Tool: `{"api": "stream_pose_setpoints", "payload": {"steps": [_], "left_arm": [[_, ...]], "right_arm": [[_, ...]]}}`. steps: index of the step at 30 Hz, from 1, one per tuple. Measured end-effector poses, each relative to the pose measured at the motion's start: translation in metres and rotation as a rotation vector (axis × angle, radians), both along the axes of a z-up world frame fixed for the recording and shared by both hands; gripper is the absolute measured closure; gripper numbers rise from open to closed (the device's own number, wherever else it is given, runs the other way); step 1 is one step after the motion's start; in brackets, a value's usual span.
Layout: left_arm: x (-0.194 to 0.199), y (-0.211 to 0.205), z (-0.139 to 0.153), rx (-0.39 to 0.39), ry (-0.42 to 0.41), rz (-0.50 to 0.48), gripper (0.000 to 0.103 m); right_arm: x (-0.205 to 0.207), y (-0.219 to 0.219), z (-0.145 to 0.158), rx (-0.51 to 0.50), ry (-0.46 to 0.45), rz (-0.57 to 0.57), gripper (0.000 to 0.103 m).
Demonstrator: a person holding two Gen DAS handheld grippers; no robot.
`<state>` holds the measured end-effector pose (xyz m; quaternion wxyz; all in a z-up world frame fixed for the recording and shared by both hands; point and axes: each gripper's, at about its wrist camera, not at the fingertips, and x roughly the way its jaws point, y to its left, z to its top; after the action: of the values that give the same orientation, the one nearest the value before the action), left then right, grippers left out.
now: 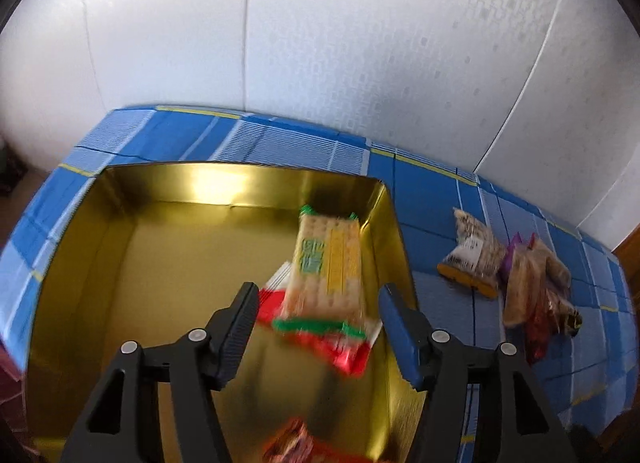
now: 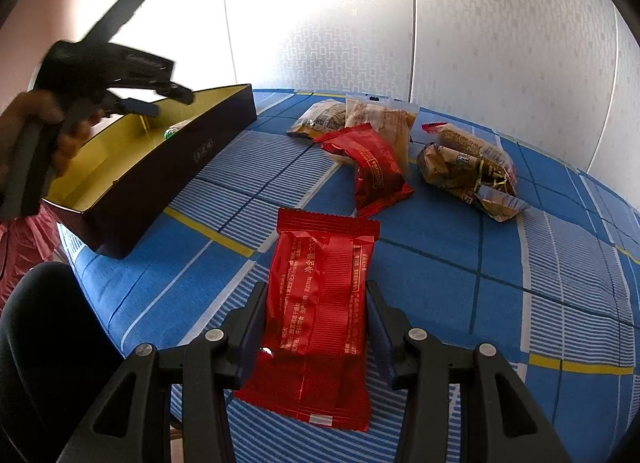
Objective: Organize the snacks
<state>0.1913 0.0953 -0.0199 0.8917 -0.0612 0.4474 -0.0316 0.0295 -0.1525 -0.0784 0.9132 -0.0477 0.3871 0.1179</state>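
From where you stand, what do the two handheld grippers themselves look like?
Both are black plastic with angular cut-out arms and round silver pivot pins. The left gripper has ribbed pads, one black and one blue. The right gripper has dark blue pads. No cables or sleeves show.

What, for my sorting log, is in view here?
box: one, gold inside, dark outside, on cloth
cracker packet: one, yellow-green, in box
red-white packet: one, under cracker packet
red-brown packet: one, box's near edge
red packet: one, in right gripper
loose packets: one red, several brown, on cloth
cloth: one, blue plaid
left gripper: black, open above box
right gripper: black, shut on red packet
hand: one, holding left gripper
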Motion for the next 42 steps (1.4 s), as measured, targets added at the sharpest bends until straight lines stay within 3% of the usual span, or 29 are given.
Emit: {"api": "stream_pose_setpoints", "payload": {"steps": [12, 17, 23, 30, 36, 42], "left_arm": [[-0.097, 0.012, 0.017, 0.037, -0.120, 0.082, 0.041], [-0.131, 0.011, 0.018, 0.056, -0.164, 0.068, 0.041], [-0.173, -0.001, 0.017, 0.040, -0.234, -0.023, 0.040], [-0.196, -0.036, -0.002, 0.015, -0.249, -0.180, 0.034], [-0.210, -0.064, -0.024, 0.056, -0.253, -0.287, 0.034], [-0.210, -0.067, -0.031, 0.045, -0.245, -0.302, 0.034]], "right_arm": [[0.000, 0.003, -0.001, -0.018, -0.011, -0.009, 0.055], [0.000, 0.003, -0.001, -0.024, -0.017, -0.011, 0.055], [-0.002, 0.004, -0.001, -0.031, -0.025, -0.013, 0.055], [-0.005, 0.005, -0.001, -0.033, -0.031, -0.024, 0.055], [-0.006, 0.004, -0.001, -0.029, -0.036, -0.034, 0.055], [-0.007, 0.004, -0.002, -0.026, -0.043, -0.042, 0.055]]}}
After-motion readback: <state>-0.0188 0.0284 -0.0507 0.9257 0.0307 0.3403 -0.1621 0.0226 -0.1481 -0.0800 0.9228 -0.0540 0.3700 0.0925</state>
